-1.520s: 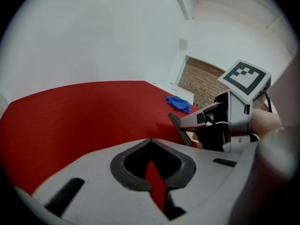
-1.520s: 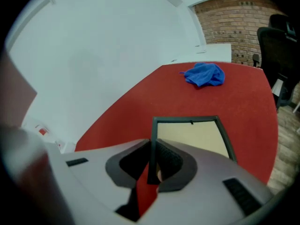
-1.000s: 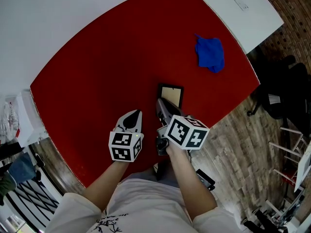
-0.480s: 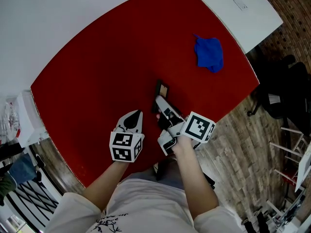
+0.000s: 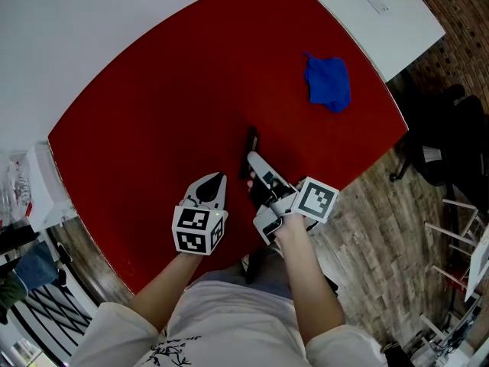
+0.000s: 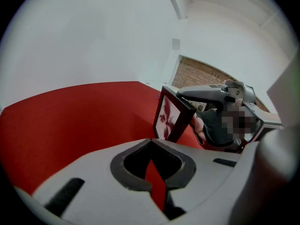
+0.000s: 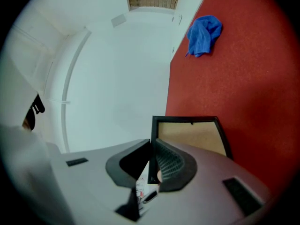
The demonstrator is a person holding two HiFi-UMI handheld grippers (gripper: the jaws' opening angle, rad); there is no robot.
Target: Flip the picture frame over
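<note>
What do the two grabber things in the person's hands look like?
The left gripper and right gripper are pale grey, dark inside the jaws. Each carries a white cube printed with black square markers. The person wears a white short-sleeved shirt.

A red worktop (image 5: pixel 153 105) lies under and ahead of the right tool (image 5: pixel 252 160) and meets a white wall (image 5: pixel 92 21) beyond it. To that tool's right are wood-plank floor (image 5: pixel 382 228), a black chair (image 5: pixel 439 155) and a brick wall (image 5: pixel 462 10).
</note>
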